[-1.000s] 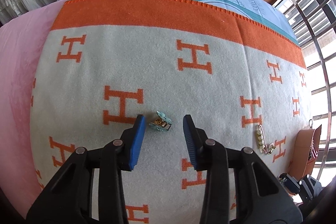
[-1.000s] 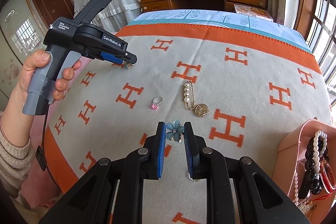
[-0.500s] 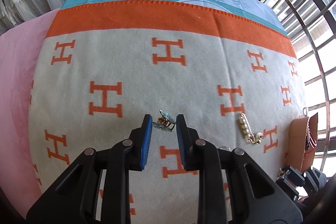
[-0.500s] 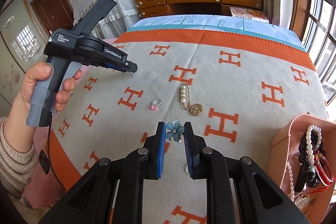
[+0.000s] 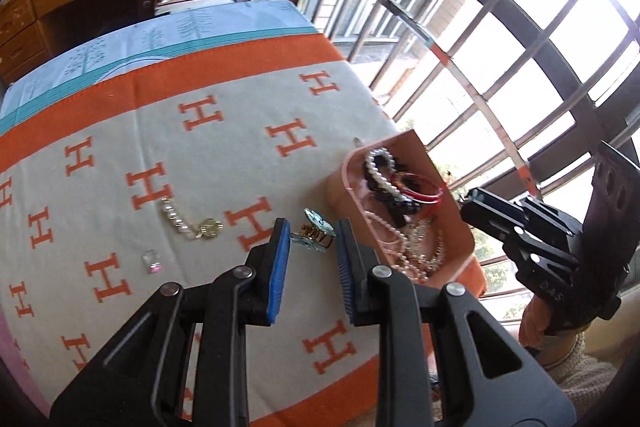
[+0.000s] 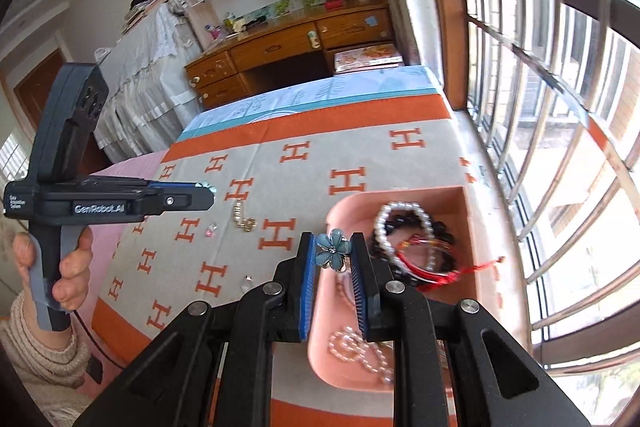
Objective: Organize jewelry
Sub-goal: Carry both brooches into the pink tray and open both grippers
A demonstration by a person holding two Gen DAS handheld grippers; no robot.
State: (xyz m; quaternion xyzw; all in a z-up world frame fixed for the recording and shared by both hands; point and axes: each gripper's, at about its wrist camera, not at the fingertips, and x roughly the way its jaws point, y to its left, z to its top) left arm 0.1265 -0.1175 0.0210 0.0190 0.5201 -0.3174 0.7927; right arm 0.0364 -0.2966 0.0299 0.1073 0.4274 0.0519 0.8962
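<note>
The blanket (image 5: 224, 147) has swung left in both views, and the pink tray (image 6: 460, 203) at its window edge is now close. The right gripper (image 6: 331, 259) has lifted above the tray, nearly closed on a blue flower brooch (image 6: 332, 249). The left gripper (image 5: 310, 241), held level, pinches a gold-and-blue clip (image 5: 314, 231) beside the tray. The clip's shape is hard to make out.

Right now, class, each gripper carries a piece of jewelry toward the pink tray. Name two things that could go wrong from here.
1. The blue flower brooch is pinched only at its petal edges by the right gripper above the pink tray; it could slip and fall early.
2. The left gripper holds its teal clip beside the tray's near rim, not over it. Released there, the clip would probably land on the blanket.
</note>
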